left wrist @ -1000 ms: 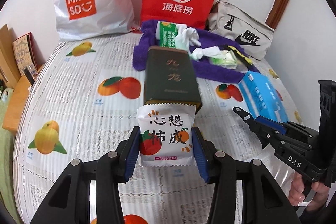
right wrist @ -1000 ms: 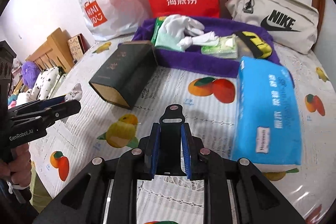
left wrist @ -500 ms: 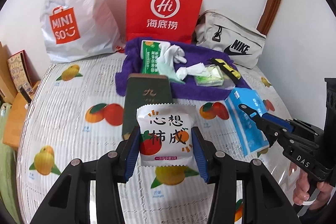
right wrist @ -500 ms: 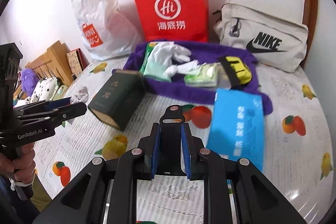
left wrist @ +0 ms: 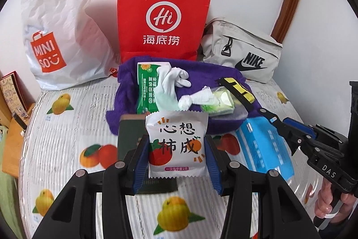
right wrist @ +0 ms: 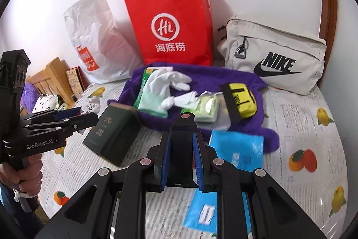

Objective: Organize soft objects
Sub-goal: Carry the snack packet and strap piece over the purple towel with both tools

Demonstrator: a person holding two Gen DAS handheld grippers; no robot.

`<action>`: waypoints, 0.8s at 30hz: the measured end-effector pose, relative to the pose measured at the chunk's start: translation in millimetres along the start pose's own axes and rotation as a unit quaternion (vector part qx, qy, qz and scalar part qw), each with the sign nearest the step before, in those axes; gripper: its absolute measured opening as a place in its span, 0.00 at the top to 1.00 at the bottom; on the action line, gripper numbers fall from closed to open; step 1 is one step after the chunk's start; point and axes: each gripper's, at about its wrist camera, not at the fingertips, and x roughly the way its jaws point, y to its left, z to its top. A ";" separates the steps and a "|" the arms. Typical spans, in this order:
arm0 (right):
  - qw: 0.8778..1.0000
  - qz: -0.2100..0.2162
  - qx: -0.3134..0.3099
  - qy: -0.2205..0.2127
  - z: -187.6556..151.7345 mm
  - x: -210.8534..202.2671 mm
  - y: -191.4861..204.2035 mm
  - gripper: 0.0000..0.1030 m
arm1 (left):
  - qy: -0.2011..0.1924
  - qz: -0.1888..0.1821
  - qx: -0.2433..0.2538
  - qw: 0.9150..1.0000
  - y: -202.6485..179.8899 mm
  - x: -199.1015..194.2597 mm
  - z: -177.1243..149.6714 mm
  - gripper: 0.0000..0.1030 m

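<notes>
The left gripper holds the white packet upright, probably to carry it toward the purple towel; the right gripper is closed and holds nothing.

Gloves lie on towel; paper bag behind; box before.

**Materials and finishes**

Glossy printed plastic on the snack packet, held upright at frame centre. Fuzzy purple cloth behind. Smooth red paper bag, crinkled white plastic bag upper left. Matt canvas pouch. Shiny blue tissue wrap. Ribbed, glossy table cover.
</notes>
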 end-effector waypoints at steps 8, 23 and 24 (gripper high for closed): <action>1.000 -0.006 -0.003 0.002 23.8 25.5 -16.4 0.80 | 0.013 -0.001 -0.003 1.000 5.7 31.9 30.6 0.56; 1.000 -0.006 0.001 -0.004 75.2 77.5 -50.6 0.80 | 0.028 0.020 -0.025 0.999 19.5 83.2 71.9 0.56; 1.000 -0.008 -0.001 -0.003 77.3 81.4 -52.1 0.80 | 0.030 0.022 -0.027 0.999 20.9 86.0 73.1 0.56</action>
